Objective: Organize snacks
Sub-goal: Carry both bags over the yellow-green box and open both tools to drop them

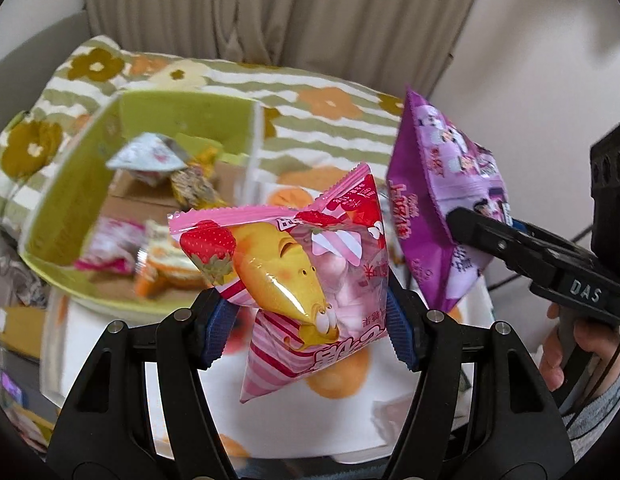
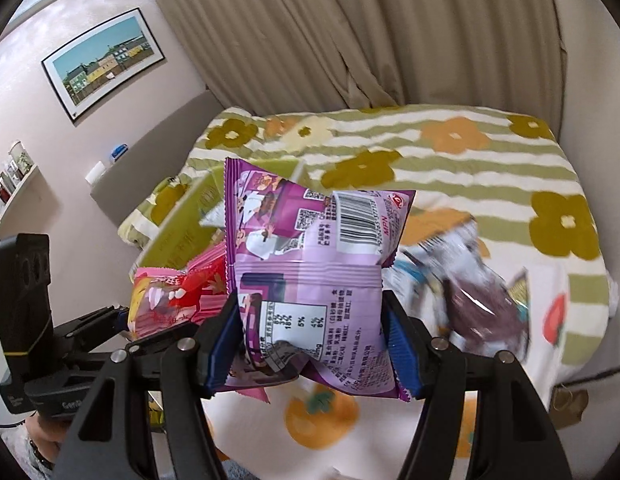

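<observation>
Pink, strawberry-printed plastic of a candy packet point(image 1: 298, 280) is sitting low in the middle of the left wrist view, where the left tongs point(image 1: 310, 326) are clenching it between blue pads. Right tongs point(image 2: 314, 344) are gripping a purple snack packet point(image 2: 310, 264) at the centre of their own frame. Behind, at left, a green box point(image 1: 70, 184) holding more snacks is resting on a flowered bedspread point(image 2: 450, 152).

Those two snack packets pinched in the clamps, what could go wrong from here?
The pink packet and the purple packet are puffy, glossy pouches, each squeezed by its sides between blue pads, so either might slip out or burst. The packets hang close together, so they could bump. The green box already holds several snacks, so a careless drop might land outside it.
</observation>
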`<state>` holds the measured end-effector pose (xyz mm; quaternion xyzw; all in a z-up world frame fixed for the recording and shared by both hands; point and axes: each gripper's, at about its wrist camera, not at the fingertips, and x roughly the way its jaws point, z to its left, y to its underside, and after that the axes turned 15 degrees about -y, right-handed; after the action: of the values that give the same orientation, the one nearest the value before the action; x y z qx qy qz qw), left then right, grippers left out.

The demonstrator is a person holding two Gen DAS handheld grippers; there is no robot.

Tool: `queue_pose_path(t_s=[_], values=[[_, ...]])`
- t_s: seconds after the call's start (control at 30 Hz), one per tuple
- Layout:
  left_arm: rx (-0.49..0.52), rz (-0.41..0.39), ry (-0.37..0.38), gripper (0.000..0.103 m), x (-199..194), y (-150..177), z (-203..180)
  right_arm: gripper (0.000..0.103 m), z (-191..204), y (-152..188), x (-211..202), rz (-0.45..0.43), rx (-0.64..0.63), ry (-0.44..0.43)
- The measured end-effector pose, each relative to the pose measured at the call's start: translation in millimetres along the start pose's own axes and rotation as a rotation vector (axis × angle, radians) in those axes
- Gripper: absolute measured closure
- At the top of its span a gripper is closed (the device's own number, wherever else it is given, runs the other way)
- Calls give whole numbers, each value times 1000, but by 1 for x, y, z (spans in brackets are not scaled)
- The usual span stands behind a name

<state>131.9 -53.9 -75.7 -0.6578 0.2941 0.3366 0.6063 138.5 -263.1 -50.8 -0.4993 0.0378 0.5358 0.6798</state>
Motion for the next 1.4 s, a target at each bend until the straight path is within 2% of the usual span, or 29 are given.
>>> queue_pose_path(t_s=[0.3,0.53,0.6,0.67,0.7,0.8,1.2,1.37,1.4], values=[[-49,1,-100,41,17,-53,101,42,48,-39,73,15,-35,-35],[4,55,-169,40,58,-84,152,41,73,-68,127,25,-27,-28],[38,78,-176,34,74,-89,157,41,79,-74,142,31,-26,-19],[64,89,-188,5,84,-93,160,41,83,-77,152,39,-20,-10],[72,86,-194,1,88,-94,162,41,84,-79,156,43,-17,-6],[89,82,-163,0,92,-93,168,41,85,-80,167,56,-3,24],[129,86,-163,0,85,-76,186,37,88,-83,206,125,31,104],[117,91,-169,0,83,-74,199,29,90,-82,224,138,44,126],[114,89,-168,0,82,-73,201,23,91,-82,225,128,50,123]])
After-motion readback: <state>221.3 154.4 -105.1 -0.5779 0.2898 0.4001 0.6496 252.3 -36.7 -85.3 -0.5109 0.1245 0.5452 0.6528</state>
